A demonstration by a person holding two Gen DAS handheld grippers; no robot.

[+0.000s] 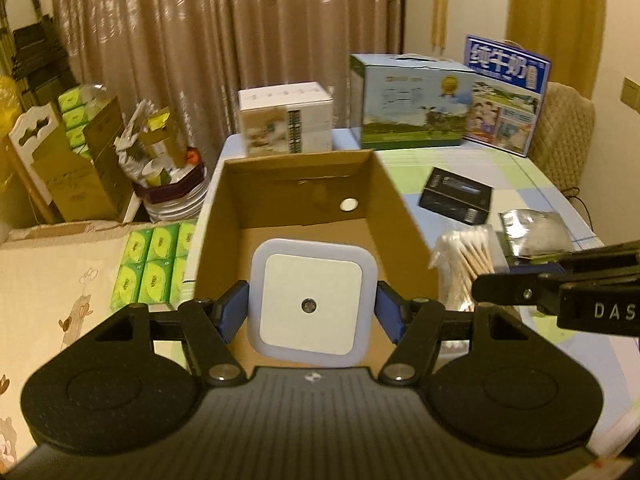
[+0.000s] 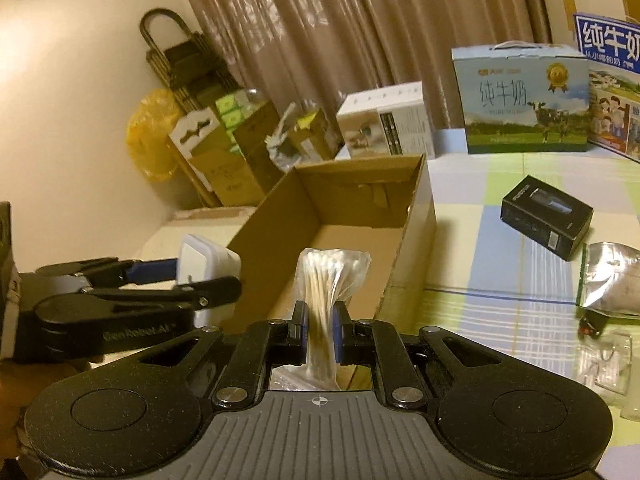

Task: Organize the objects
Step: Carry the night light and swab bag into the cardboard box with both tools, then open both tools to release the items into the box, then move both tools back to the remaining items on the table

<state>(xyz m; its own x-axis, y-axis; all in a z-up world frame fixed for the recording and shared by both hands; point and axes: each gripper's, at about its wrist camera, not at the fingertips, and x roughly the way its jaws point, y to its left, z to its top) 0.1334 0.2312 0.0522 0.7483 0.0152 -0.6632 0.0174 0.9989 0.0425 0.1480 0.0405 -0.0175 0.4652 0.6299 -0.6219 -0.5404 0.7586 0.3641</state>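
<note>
Left gripper [image 1: 312,306] clamps a white square night light [image 1: 311,300], blue pads [image 1: 232,310] pressed on its left and right edges. The light hangs over the near end of an open cardboard box [image 1: 404,220], face toward the camera, small sensor dot in its middle. Box sits on a table [image 1: 520,168] with a checked green-blue cloth. Box inside looks bare apart from a round hole in the far wall.

Right gripper [image 2: 320,334] is shut on a bag of cotton swabs [image 2: 328,280], squeezed at its middle, upper end standing up between the pads. The bag is just right of the box's near right corner, above the table, not inside the box. In the left wrist view the swabs [image 1: 468,264] show just beside the box's right wall, with the right gripper's black finger touching or overlapping them from the right.

In the right wrist view the left gripper [image 2: 208,280] comes in from the left, the light [image 2: 204,260] held at the box's near left wall.

On the table right of the box: black carton [image 2: 546,216], lying flat, well apart from the box; silver foil pouch [image 2: 612,276] nearer and further right. Far side: white box [image 1: 286,118] just behind the cardboard box, milk carton [image 1: 412,102] with handle to its right, blue milk carton [image 1: 506,94] furthest right. Left of the table: green tissue packs [image 1: 154,266], brown curtain [image 1: 224,32] behind.
</note>
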